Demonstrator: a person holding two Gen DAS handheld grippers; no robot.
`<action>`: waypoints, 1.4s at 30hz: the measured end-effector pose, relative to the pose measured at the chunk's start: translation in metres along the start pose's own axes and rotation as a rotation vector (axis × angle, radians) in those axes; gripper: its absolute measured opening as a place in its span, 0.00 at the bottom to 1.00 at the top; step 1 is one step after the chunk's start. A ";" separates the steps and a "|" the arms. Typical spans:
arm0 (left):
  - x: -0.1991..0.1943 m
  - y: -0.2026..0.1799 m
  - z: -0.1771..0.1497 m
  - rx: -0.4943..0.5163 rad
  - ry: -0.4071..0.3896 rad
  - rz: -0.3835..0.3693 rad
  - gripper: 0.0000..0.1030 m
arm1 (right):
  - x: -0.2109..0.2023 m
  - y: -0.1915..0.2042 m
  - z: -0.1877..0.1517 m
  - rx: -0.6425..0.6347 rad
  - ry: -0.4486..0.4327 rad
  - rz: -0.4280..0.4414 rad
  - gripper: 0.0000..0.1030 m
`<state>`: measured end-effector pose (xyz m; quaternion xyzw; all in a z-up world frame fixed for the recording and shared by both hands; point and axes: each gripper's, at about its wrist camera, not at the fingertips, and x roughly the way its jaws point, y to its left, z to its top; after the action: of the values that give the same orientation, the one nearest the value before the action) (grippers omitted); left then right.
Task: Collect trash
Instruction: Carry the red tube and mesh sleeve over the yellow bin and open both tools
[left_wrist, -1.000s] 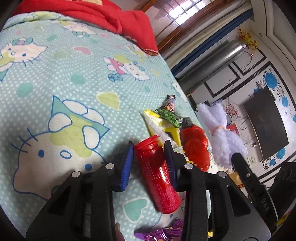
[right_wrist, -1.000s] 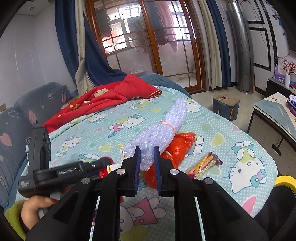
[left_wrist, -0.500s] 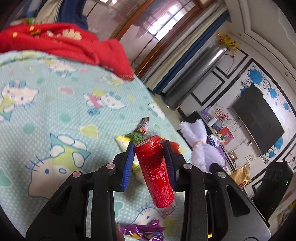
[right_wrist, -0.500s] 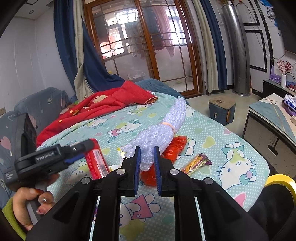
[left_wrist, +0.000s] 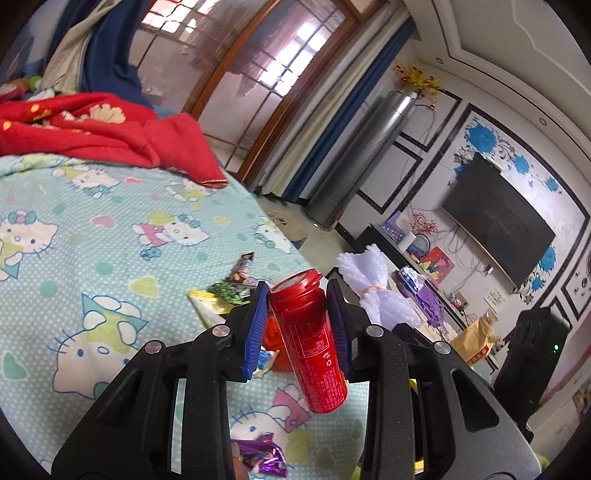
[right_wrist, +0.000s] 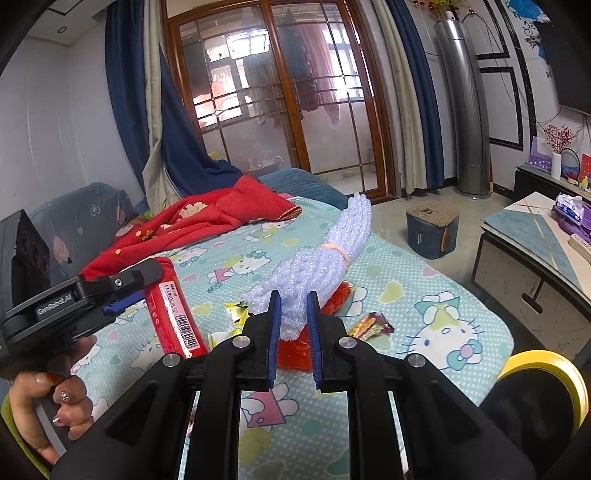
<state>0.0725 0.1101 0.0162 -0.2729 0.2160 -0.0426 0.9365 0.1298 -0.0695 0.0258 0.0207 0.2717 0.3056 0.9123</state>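
My left gripper (left_wrist: 297, 295) is shut on a red plastic bottle (left_wrist: 310, 343) and holds it above the bed; the bottle also shows in the right wrist view (right_wrist: 175, 314). My right gripper (right_wrist: 293, 306) is shut on a white foam net bundle (right_wrist: 325, 254) tied with a rubber band, also seen in the left wrist view (left_wrist: 373, 291). Loose trash lies on the Hello Kitty sheet (left_wrist: 92, 229): a red net bag (right_wrist: 332, 295), a yellow wrapper (left_wrist: 207, 308), a green packet (left_wrist: 229, 290), a dark candy wrapper (left_wrist: 243, 266), a purple foil wrapper (left_wrist: 266, 458) and a colourful wrapper (right_wrist: 371, 325).
A red blanket (right_wrist: 207, 221) lies at the bed's far end. A yellow-rimmed bin (right_wrist: 543, 380) stands at the bed's lower right. A low table (right_wrist: 535, 240) and a small stool (right_wrist: 432, 229) stand on the floor to the right.
My left gripper has lifted the red bottle off the sheet and tilted up toward the room. My right gripper keeps hold of the foam net and has hardly moved.
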 end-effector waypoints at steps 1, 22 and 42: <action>-0.001 -0.004 -0.001 0.012 -0.002 -0.004 0.24 | -0.002 -0.001 0.000 0.000 -0.001 -0.003 0.13; 0.006 -0.053 -0.024 0.143 0.024 -0.092 0.24 | -0.050 -0.034 -0.012 -0.017 -0.002 -0.090 0.13; 0.027 -0.093 -0.060 0.248 0.104 -0.161 0.24 | -0.098 -0.086 -0.043 0.026 0.021 -0.198 0.13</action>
<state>0.0747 -0.0035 0.0098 -0.1688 0.2345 -0.1579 0.9442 0.0897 -0.2012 0.0193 0.0027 0.2857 0.2107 0.9349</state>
